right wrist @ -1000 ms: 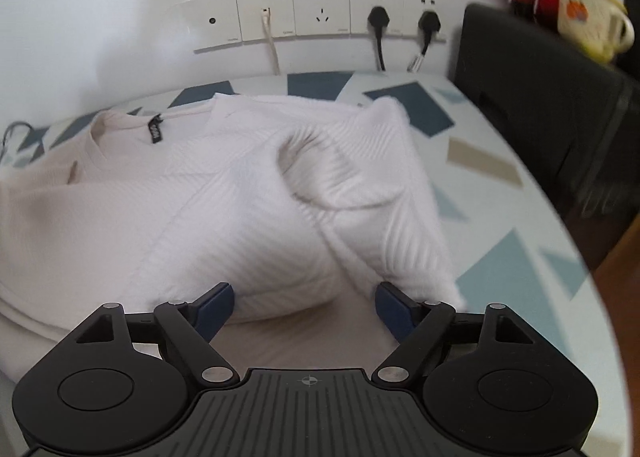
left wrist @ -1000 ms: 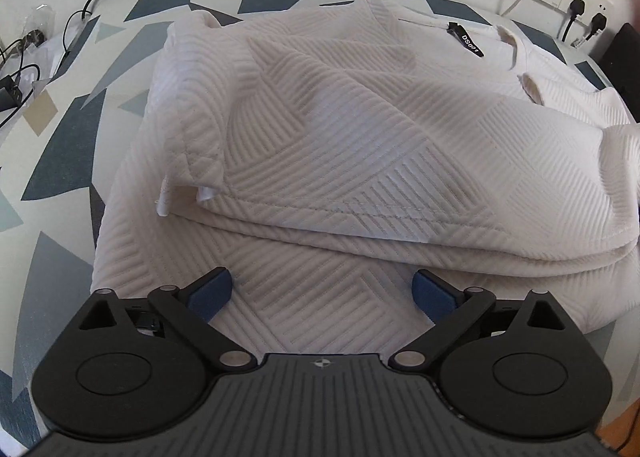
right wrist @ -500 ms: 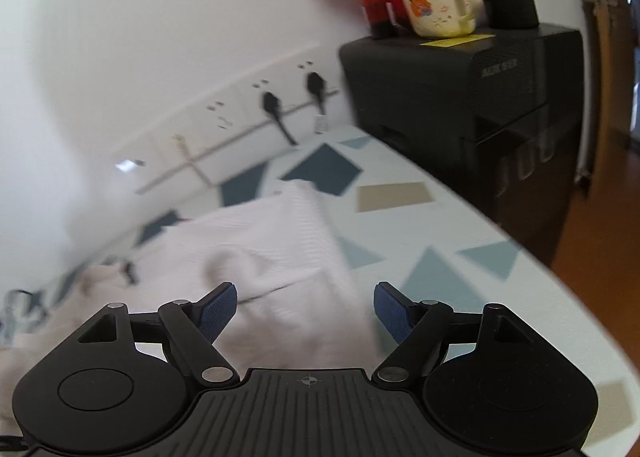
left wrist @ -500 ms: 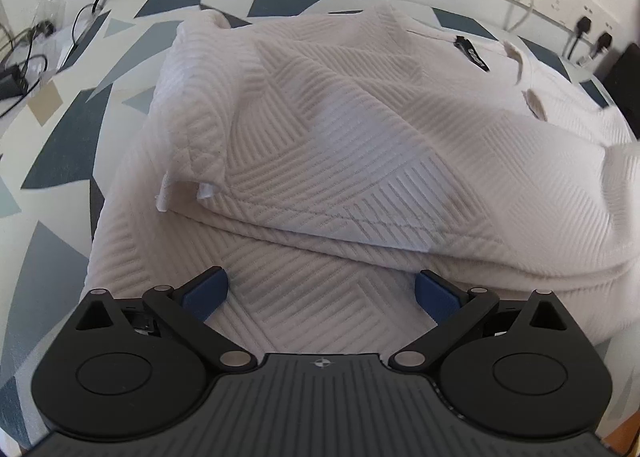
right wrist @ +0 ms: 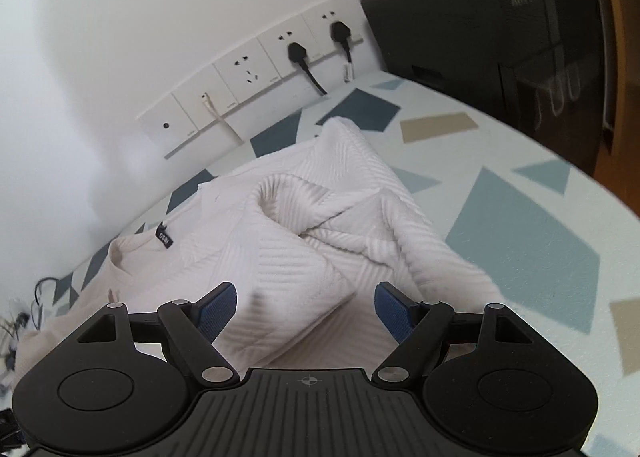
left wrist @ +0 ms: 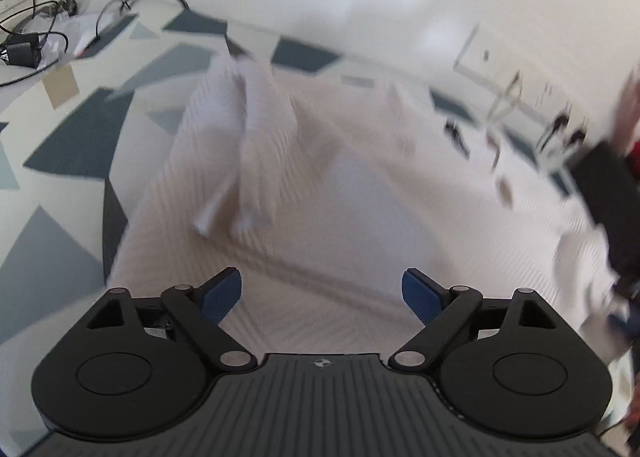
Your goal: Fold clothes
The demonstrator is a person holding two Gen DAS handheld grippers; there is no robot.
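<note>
A cream ribbed sweater (left wrist: 352, 185) lies partly folded on the patterned table, blurred in the left wrist view. My left gripper (left wrist: 322, 293) hovers over its near hem; its jaws are closing, with nothing pressed between the blue pads. In the right wrist view the same sweater (right wrist: 304, 241) shows a bunched sleeve folded over the body and a black neck label (right wrist: 163, 238). My right gripper (right wrist: 306, 311) stands open just above the folded edge, and its pads do not touch the cloth.
The table (right wrist: 532, 253) carries blue, grey and tan shapes. A socket strip (right wrist: 256, 77) with plugged cables runs along the back wall. A black cabinet (right wrist: 488, 29) with a mug and bottle stands at the right. Cables and a charger (left wrist: 24, 53) lie far left.
Both grippers have drawn back and rolled, so the views have tilted. The left jaws have narrowed a little. The sweater lies as before, with nothing gripped.
</note>
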